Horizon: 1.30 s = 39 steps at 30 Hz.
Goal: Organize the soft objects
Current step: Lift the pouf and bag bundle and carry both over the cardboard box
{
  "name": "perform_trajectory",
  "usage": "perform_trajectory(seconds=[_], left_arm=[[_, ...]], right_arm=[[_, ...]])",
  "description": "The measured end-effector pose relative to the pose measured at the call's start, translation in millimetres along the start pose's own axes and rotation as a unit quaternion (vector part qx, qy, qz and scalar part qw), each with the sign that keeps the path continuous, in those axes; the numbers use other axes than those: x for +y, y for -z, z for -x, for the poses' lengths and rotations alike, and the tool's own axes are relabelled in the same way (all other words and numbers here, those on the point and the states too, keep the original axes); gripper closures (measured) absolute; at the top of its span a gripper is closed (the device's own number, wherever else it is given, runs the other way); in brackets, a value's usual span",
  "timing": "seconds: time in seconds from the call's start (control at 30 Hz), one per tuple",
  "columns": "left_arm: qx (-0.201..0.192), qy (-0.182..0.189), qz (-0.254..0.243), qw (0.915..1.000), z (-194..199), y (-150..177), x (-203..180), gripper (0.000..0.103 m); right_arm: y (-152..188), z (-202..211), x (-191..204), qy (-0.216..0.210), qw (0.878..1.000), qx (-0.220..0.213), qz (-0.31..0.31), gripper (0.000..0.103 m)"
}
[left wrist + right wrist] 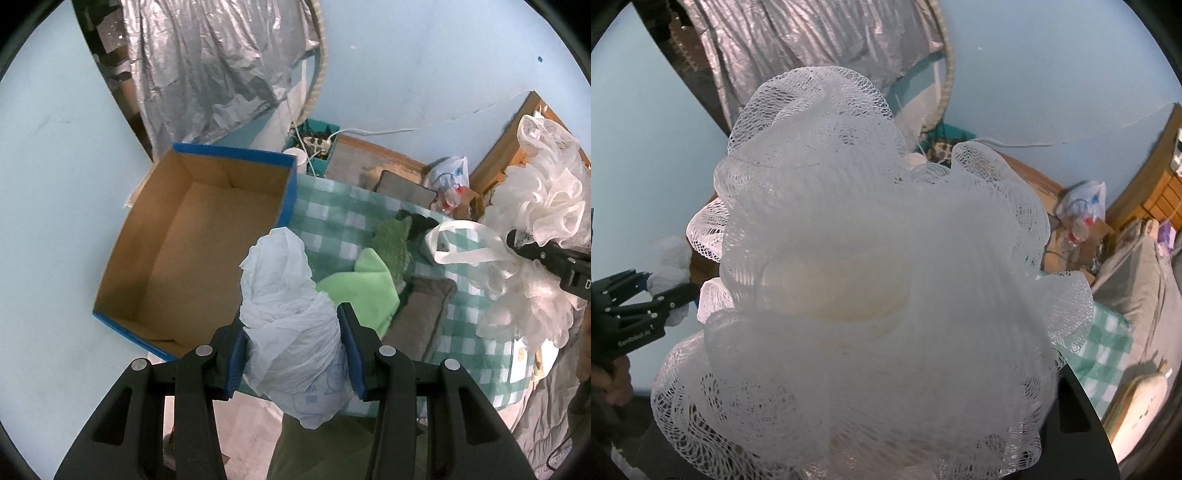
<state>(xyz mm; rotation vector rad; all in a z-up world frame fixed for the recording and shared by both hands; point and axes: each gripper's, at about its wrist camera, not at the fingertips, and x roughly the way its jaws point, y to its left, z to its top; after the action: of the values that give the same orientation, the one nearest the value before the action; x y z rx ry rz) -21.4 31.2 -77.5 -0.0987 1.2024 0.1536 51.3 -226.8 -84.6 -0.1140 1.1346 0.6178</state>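
My left gripper (293,350) is shut on a crumpled white plastic bag (288,314), held just right of an open, empty cardboard box (192,251) with blue outer walls. My right gripper (517,243) is shut on a white mesh bath loofah (535,206); the loofah (879,277) fills the right wrist view and hides the fingers. The left gripper (665,295) with its bag shows at that view's left edge. On the green checked cloth (332,214) lie a light green cloth (362,284), a fuzzy green item (391,240), a grey cloth (421,314) and a white bag with handles (454,240).
A silver foil sheet (207,74) hangs at the back against the blue wall. A teal crate (314,144) with cables sits behind the box. A plastic bag with bottles (448,181) and wooden furniture (509,140) are at the right.
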Motion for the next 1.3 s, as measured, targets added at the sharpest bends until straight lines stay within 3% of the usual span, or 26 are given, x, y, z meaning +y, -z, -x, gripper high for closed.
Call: perform_trajectory(seconds=[0.6,1.3], left_arm=[[-0.010,-0.023,0.031,0.9992,-2,-25,74,0.057],[0.006,-0.032,0.066,0.9973,-40,-56,151,0.057]], right_arm=[[-55,-54,76,-0.040,0.998,0.009,0.052,0.041],[-110,-121,158,-0.071,0.992,0.037,0.097,0.040]])
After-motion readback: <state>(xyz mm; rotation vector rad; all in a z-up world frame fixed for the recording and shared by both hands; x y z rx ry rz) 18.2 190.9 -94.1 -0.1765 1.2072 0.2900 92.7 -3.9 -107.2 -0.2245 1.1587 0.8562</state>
